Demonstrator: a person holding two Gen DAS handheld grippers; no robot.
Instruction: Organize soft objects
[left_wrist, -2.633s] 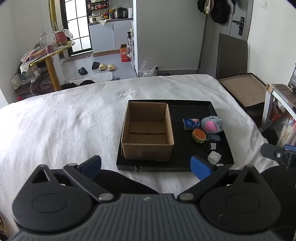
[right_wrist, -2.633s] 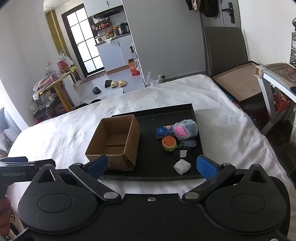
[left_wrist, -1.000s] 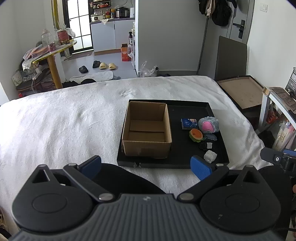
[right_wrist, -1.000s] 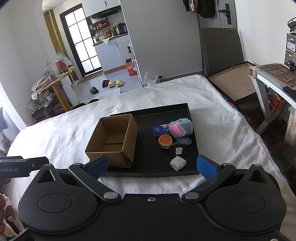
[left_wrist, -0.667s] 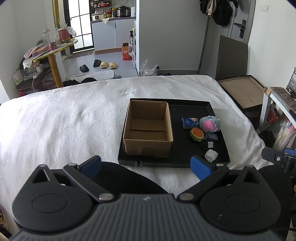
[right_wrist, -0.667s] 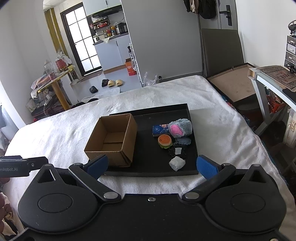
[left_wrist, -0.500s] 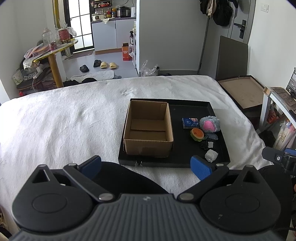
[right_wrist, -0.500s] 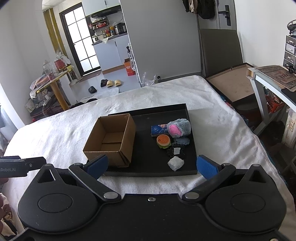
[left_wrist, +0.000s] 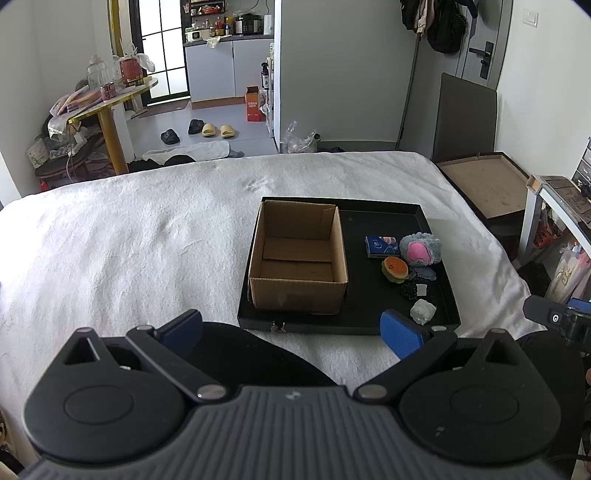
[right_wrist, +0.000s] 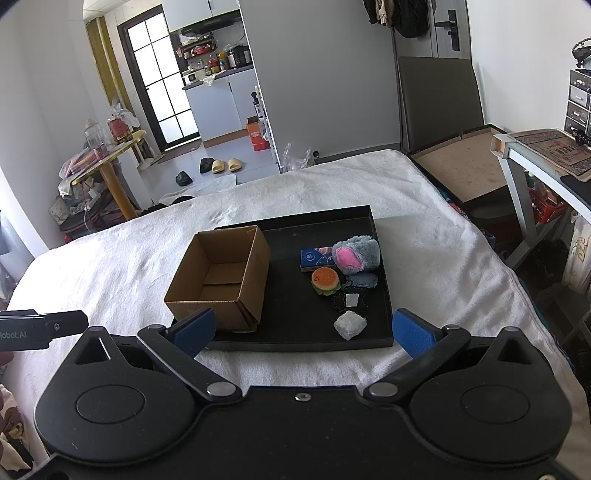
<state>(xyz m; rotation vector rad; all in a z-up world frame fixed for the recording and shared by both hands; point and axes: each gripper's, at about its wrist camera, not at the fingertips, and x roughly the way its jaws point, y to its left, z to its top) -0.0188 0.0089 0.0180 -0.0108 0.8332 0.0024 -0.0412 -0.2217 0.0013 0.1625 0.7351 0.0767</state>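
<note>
Two grippers, left (left_wrist: 291, 328) and right (right_wrist: 303, 332), hung spread and empty, barely shifted from a moment before. Soft toys (right_wrist: 356, 254) remained on the black tray (right_wrist: 295, 332) beside the empty cardboard box (right_wrist: 221, 273); sorting unstarted.

White lettering reading "Robot.AI", its start cut off by the frame edge, marks the black left gripper (right_wrist: 44, 329) at the right wrist view's left edge. Print on the blue packet (right_wrist: 317, 257) and the orange carton (left_wrist: 254, 105) is probably too small to read.
</note>
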